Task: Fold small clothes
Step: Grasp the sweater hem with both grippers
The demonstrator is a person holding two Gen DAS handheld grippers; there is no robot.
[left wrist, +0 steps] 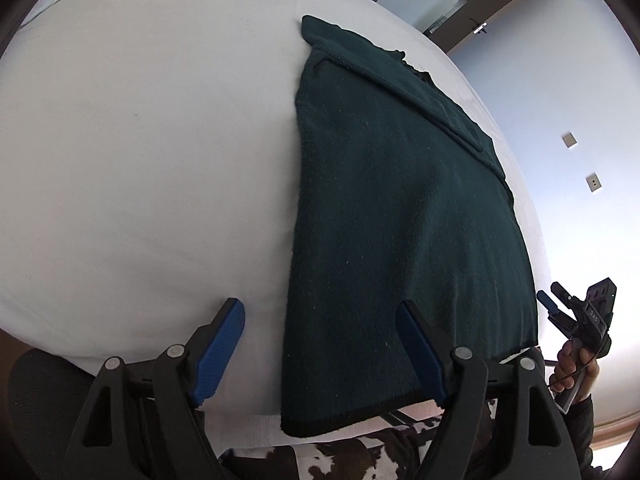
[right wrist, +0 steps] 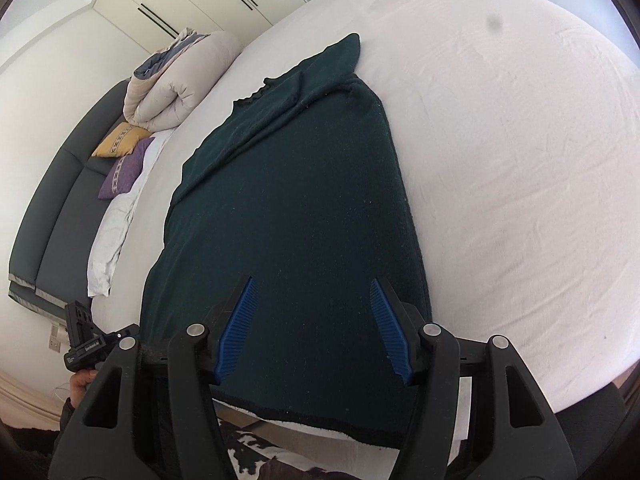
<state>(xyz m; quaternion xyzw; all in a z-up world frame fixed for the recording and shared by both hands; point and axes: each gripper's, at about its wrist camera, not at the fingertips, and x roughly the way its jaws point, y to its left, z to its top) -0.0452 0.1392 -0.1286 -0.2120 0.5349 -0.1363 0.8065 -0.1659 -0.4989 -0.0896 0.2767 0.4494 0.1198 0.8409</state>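
The left claw (left wrist: 320,344) hangs with its jaws apart and empty over the near left hem of the dark green sweater (left wrist: 400,220); the right claw (right wrist: 312,328) is likewise apart, holding nothing, above the near hem. The sweater lies flat on the white bed (right wrist: 500,160), sleeves folded in, hem overhanging the near edge. Judging by this, each claw should pinch a hem corner squarely and carry both evenly toward the far collar.

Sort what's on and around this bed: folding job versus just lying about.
For the job: dark green sweater, left gripper, right gripper, white bed sheet.

Lying about: rolled duvet, yellow cushion, purple cushion, white pillow.
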